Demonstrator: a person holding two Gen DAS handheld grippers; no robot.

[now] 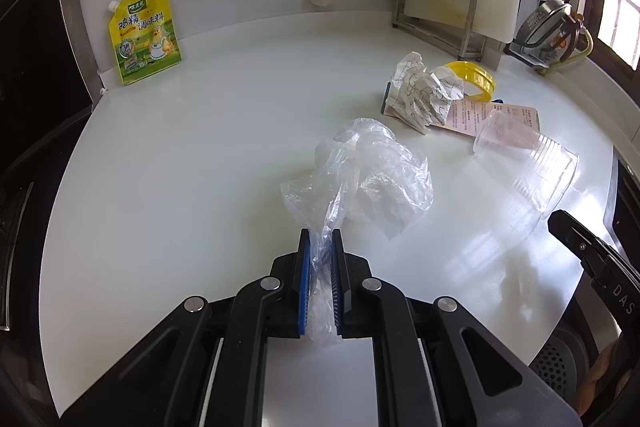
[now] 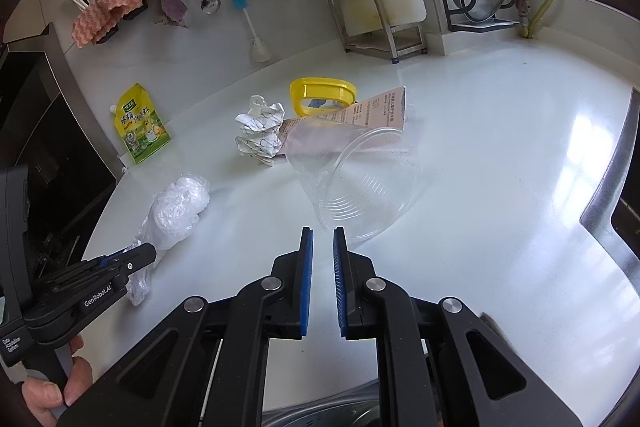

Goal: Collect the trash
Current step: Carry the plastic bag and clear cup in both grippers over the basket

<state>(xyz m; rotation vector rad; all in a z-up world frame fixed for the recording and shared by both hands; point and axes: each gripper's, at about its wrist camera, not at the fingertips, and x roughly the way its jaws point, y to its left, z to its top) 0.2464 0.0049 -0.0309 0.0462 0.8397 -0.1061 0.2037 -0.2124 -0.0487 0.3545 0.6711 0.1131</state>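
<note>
My left gripper point(image 1: 321, 235) is shut on a tail of a crumpled clear plastic bag point(image 1: 372, 179), whose bulk rests on the white counter point(image 1: 180, 167). From the right wrist, the left gripper point(image 2: 136, 259) and the bag point(image 2: 180, 203) show at the lower left. My right gripper point(image 2: 323, 233) has its pads a narrow gap apart with nothing between them. A clear plastic cup point(image 2: 360, 183) lies on its side just ahead, its rim beside the right fingertip. Behind the cup point(image 1: 524, 155) lie crumpled paper point(image 2: 260, 131), a pink leaflet point(image 2: 360, 111) and a yellow lid point(image 2: 322, 95).
A yellow seasoning pouch point(image 1: 144, 35) leans against the back wall at the left. A metal rack point(image 2: 380, 19) with a cutting board stands at the back. A sink edge point(image 2: 616, 187) runs along the right. A hand point(image 2: 52, 387) holds the left gripper.
</note>
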